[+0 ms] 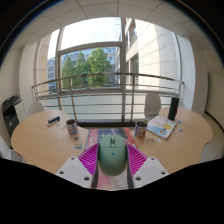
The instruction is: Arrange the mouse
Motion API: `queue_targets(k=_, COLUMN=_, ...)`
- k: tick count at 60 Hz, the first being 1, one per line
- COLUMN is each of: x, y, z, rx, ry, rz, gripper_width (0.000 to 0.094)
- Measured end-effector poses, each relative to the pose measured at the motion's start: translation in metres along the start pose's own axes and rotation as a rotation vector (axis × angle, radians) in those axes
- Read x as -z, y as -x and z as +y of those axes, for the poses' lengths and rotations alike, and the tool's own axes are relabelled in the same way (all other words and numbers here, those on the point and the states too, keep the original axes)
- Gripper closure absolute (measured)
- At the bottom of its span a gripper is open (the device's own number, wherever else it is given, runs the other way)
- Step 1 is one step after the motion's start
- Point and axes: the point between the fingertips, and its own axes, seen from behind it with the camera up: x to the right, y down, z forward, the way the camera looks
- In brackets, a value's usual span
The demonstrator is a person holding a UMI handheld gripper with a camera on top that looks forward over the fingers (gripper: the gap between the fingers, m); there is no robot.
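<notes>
A sage-green computer mouse (112, 153) sits between my two fingers, its nose pointing away from me. The pink pads (90, 157) press against its left and right sides, so my gripper (112, 158) is shut on it. The mouse hangs over the near part of a round pale wooden table (40, 140). A pinkish mat (112, 133) lies on the table just ahead of the mouse, with a dark strip (105, 124) at its far edge.
A cup (72, 127) stands ahead to the left and a can (141, 128) ahead to the right. A book (160, 126) and a black speaker (173, 108) are further right. A small dark item (53, 120) and a black device (12, 115) are at the left. Windows stand behind.
</notes>
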Motion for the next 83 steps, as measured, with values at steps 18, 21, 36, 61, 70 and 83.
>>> queue_targets(k=18, x=-0.035, y=0.06, z=0.167, rx=0.0, ry=0.291, rz=-0.06, gripper_width=0.0476)
queue_targets(k=21, x=-0.035, y=0.062, z=0.178, rx=0.004, ry=0.314, rz=-0.057, gripper_width=0.0443)
queue_targets(k=36, x=0.009, y=0.057, z=0.144, rx=0.067, ry=0.305, rz=0.004, gripper_width=0.0082)
queue_targets(k=61, x=0.16, y=0.062, z=0.085, rx=0.065, ry=0.293, rz=0.07, gripper_width=0.0088)
queue_targets(k=70, x=0.181, y=0.058, z=0.087, rx=0.068, ry=0.285, rz=0.085, gripper_width=0.009)
queue_targets(k=83, x=0.196, y=0.056, z=0.092, rx=0.076, ry=0.296, rz=0.087, gripper_width=0.0091)
